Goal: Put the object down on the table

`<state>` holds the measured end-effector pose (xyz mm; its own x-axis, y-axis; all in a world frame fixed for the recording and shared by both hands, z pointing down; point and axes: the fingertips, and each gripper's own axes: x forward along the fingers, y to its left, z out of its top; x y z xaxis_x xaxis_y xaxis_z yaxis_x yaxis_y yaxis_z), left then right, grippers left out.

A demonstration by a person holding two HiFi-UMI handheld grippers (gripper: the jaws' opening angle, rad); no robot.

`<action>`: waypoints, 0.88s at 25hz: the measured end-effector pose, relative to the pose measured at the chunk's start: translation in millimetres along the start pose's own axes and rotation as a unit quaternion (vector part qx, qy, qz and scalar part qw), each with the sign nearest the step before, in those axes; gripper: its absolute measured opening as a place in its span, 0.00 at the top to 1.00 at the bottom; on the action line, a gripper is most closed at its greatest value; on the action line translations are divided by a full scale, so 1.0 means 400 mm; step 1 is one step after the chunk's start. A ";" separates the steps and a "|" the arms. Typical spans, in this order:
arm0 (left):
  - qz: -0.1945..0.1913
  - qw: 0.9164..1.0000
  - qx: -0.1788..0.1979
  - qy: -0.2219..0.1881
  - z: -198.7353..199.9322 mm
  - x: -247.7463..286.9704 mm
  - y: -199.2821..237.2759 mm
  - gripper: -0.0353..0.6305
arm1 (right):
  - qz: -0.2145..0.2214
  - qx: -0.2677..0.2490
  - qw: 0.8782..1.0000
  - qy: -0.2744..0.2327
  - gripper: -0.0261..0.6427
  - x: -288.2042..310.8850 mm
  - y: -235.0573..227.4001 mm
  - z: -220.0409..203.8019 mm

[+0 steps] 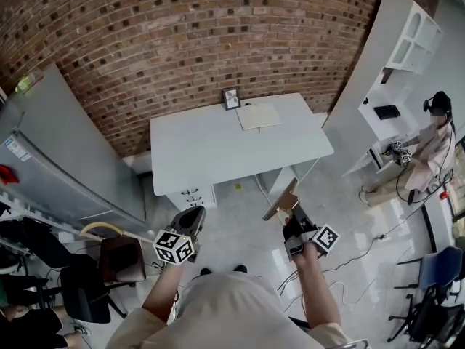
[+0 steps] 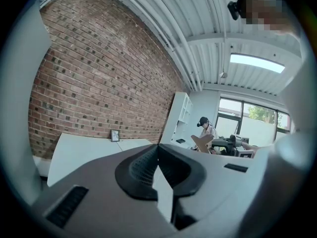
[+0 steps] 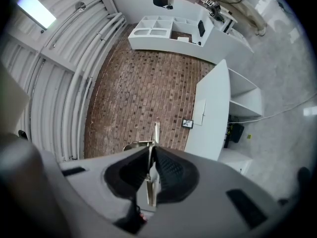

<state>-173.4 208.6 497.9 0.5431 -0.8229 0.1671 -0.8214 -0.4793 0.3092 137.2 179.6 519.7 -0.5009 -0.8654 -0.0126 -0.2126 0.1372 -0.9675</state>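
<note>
My right gripper (image 1: 292, 213) is shut on a flat tan wooden piece (image 1: 282, 199), held in the air over the floor in front of the white table (image 1: 211, 151). In the right gripper view the piece (image 3: 155, 132) shows edge-on, sticking out past the closed pads. The left gripper (image 1: 193, 213) hangs beside it on the left, shut, with nothing between its pads (image 2: 143, 165). From the left gripper view the tan piece (image 2: 201, 141) appears off to the right. Both grippers are short of the table's near edge.
A small picture frame (image 1: 231, 98) and a paper pad (image 1: 259, 115) lie at the table's back edge by the brick wall. A white shelf unit (image 1: 407, 42) and another person (image 1: 432, 147) are at the right. A grey cabinet (image 1: 58, 158) and dark chairs (image 1: 120, 260) stand left.
</note>
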 end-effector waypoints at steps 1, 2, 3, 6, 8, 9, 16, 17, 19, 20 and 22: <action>0.001 1.000 0.000 0.000 -0.002 0.006 -0.003 0.96 | 0.000 0.000 1.000 0.001 0.92 -0.001 -0.005 0.005; 0.001 1.000 0.000 0.001 -0.004 0.013 -0.006 0.96 | 0.000 0.001 1.000 0.002 0.92 -0.003 -0.009 0.011; 0.002 1.000 0.001 0.001 -0.006 0.020 -0.010 0.96 | 0.001 0.002 1.000 0.003 0.92 -0.004 -0.014 0.018; 0.003 1.000 0.001 -0.001 -0.011 0.044 -0.026 0.96 | 0.003 0.002 1.000 0.008 0.92 -0.009 -0.027 0.042; 0.004 1.000 0.003 0.000 -0.016 0.059 -0.038 0.96 | 0.006 0.005 1.000 0.009 0.92 -0.014 -0.035 0.059; 0.003 1.000 0.004 0.001 -0.020 0.067 -0.044 0.96 | 0.005 0.007 1.000 0.010 0.92 -0.017 -0.041 0.067; -0.001 1.000 0.002 0.007 -0.044 0.126 -0.082 0.96 | -0.002 0.010 1.000 0.013 0.92 -0.031 -0.082 0.115; -0.002 1.000 0.003 0.008 -0.046 0.135 -0.087 0.96 | -0.003 0.011 1.000 0.013 0.92 -0.032 -0.087 0.123; -0.004 1.000 0.003 0.011 -0.046 0.153 -0.092 0.96 | -0.005 0.013 1.000 0.012 0.92 -0.032 -0.095 0.135; -0.005 1.000 0.003 0.012 -0.045 0.162 -0.094 0.96 | -0.007 0.014 1.000 0.012 0.92 -0.031 -0.100 0.142; -0.006 1.000 0.002 0.014 -0.043 0.180 -0.092 0.96 | -0.011 0.015 1.000 0.010 0.92 -0.025 -0.113 0.155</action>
<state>-101.1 172.3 514.8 0.5583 -0.8077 0.1894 -0.8148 -0.4911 0.3081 203.7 152.3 547.8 -0.5141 -0.8576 0.0132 -0.1984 0.1039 -0.9746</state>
